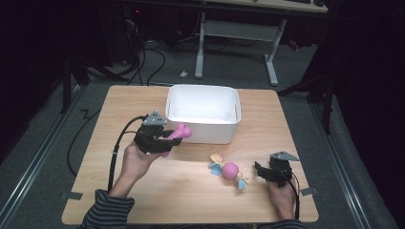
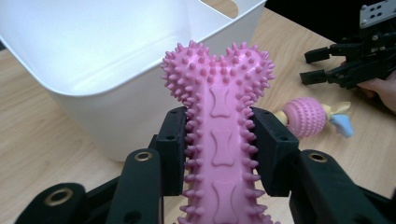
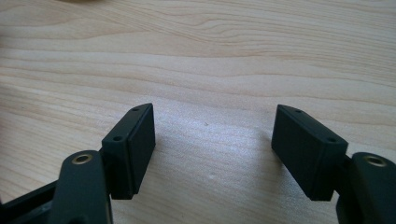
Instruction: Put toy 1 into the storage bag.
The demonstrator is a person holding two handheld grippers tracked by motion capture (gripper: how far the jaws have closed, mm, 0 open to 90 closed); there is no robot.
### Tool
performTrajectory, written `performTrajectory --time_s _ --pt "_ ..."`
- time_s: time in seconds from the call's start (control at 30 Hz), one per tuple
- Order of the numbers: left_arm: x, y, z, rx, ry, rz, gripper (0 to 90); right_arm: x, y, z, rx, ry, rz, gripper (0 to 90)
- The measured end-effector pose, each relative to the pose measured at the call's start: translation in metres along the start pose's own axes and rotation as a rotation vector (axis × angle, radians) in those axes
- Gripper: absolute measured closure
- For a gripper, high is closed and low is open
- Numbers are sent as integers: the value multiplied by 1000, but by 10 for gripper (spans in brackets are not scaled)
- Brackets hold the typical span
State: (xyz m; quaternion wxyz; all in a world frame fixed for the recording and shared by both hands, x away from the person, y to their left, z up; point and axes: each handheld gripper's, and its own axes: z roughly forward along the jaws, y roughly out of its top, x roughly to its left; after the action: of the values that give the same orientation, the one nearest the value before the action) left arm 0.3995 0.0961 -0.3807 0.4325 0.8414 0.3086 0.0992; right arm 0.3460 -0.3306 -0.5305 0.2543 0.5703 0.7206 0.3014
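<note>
My left gripper [image 1: 168, 138] [image 2: 219, 140] is shut on a pink spiky bone toy [image 1: 177, 134] [image 2: 219, 135], held above the table just left of the white bin [image 1: 203, 113] [image 2: 88, 56]. The bone's knobbed end points toward the bin's near wall. A pink ribbed ball toy with yellow and blue ends [image 1: 229, 171] [image 2: 308, 116] lies on the wooden table [image 1: 181, 191]. My right gripper [image 1: 260, 171] [image 3: 212, 140] rests low at the table's right front, jaws open with bare wood between them, just right of the ball toy.
The white bin stands at the table's back centre and looks empty inside. A desk frame [image 1: 239, 33] and cables [image 1: 143, 62] lie on the floor beyond the table. A black cable [image 1: 114, 152] trails from the left gripper.
</note>
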Motion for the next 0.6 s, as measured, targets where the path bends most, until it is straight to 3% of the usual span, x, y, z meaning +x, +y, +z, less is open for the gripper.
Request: performTrajectory --time_s 0.3,0.6 --pt "8 13 -11 -14 6 -3 594 0 0 0 0 0 0 306" --pt "21 33 0 -16 3 -26 594 0 0 0 0 0 0 305"
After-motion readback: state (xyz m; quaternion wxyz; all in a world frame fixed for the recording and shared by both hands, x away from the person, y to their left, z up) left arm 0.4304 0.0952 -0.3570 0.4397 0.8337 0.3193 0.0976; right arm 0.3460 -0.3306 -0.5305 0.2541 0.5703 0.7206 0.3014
